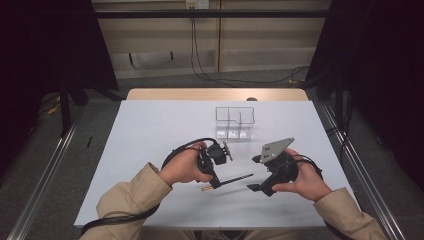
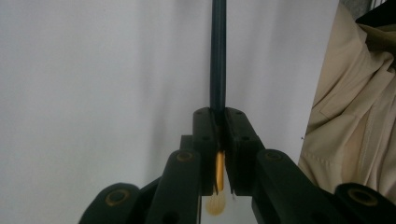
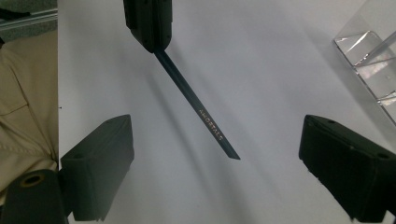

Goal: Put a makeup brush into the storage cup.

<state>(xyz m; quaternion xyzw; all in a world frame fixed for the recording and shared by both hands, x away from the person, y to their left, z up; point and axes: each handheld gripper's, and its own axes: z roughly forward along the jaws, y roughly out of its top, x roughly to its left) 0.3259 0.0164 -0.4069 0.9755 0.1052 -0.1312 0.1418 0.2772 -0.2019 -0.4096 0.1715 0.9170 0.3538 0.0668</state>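
Left gripper (image 1: 214,176): fingers fully closed, clamping a dark pencil (image 1: 235,178) near its eraser end. In the left gripper view the shaft (image 2: 217,56) runs straight out from between the pads, with the gold ferrule (image 2: 219,171) behind them. The pencil sits near the bench's (image 1: 150,130) front edge, about mid-width, point aimed at the right gripper (image 1: 260,186).

Right gripper: fingers (image 3: 100,161) wide apart, nothing held. In its view the pencil tip (image 3: 231,154) lies between the fingers, touching neither.

Clear three-compartment holder (image 1: 236,121) stands toward the back edge, right of centre; appears empty.

Judgement: pickup done; pencil secured on one side. Left to do: probably a handover to the right gripper, then placing the pencil in a compartment. Roughly the early-middle stage.
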